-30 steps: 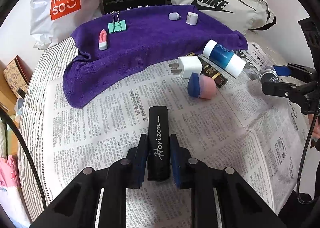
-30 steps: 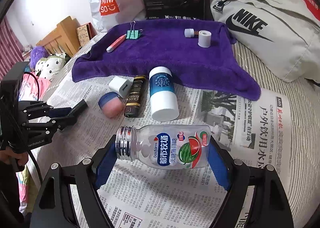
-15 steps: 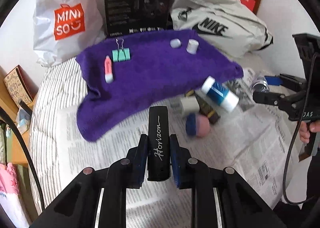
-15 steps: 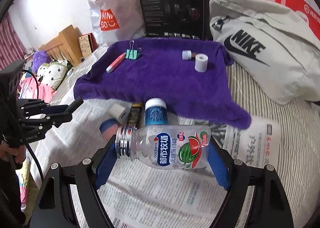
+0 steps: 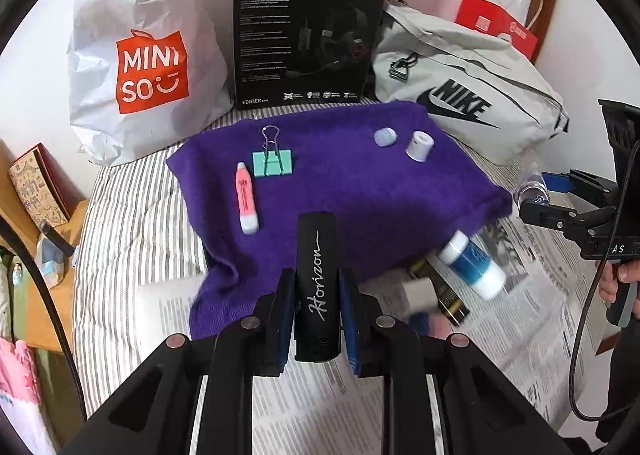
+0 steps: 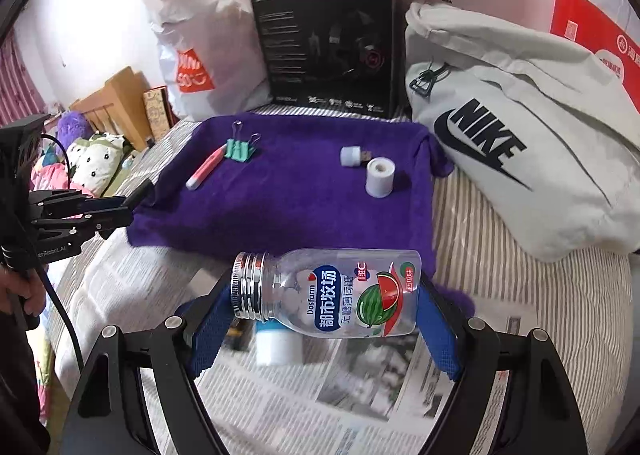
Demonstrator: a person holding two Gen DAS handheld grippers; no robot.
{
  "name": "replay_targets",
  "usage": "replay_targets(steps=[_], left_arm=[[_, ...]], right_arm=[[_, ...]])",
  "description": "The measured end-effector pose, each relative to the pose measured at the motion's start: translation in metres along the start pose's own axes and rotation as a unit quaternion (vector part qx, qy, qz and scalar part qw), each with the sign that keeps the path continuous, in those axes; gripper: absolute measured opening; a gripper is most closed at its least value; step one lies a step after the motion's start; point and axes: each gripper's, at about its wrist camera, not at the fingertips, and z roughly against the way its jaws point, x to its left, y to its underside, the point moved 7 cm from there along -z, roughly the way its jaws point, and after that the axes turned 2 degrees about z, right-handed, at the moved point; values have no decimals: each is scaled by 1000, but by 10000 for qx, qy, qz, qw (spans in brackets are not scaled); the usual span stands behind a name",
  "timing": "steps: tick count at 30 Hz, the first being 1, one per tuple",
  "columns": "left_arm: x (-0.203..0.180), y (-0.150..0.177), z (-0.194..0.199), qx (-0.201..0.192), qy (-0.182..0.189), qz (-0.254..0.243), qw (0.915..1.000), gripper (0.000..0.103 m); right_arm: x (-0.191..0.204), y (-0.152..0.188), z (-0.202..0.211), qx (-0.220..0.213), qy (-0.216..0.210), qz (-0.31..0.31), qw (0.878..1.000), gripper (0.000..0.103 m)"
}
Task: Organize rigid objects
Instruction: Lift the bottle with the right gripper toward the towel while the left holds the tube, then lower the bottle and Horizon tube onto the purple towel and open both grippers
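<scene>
My left gripper is shut on a black "Horizon" stick, held above the near edge of the purple towel. My right gripper is shut on a clear candy bottle with a silver cap, held crosswise over the towel's near edge. On the towel lie a pink eraser pen, a green binder clip, a small lilac USB light and a white cylinder. A blue-and-white bottle, a black-gold bar and a blurred white charger lie on the newspaper.
Behind the towel stand a Miniso bag, a black headset box and a grey Nike bag. Wooden furniture stands beside the bed at the left. A hand holds the other gripper at the right.
Both grippers have risen and moved forward toward the towel, still holding the black stick and the candy bottle. The objects on the newspaper have slid lower in both views.
</scene>
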Motion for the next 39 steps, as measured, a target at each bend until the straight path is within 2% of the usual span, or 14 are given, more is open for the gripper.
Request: replay_targets(steps=[12, 21, 39], left_arm=[[18, -33, -41, 62, -2, 261, 9996, 21], [30, -37, -74, 311, 7, 397, 9987, 21], [32, -42, -110, 632, -369, 283, 9969, 21]], right_arm=[[-31, -41, -65, 286, 293, -130, 9991, 83], [-32, -43, -105, 520, 437, 70, 9977, 83], [-27, -47, -126, 524, 660, 531, 9950, 83]])
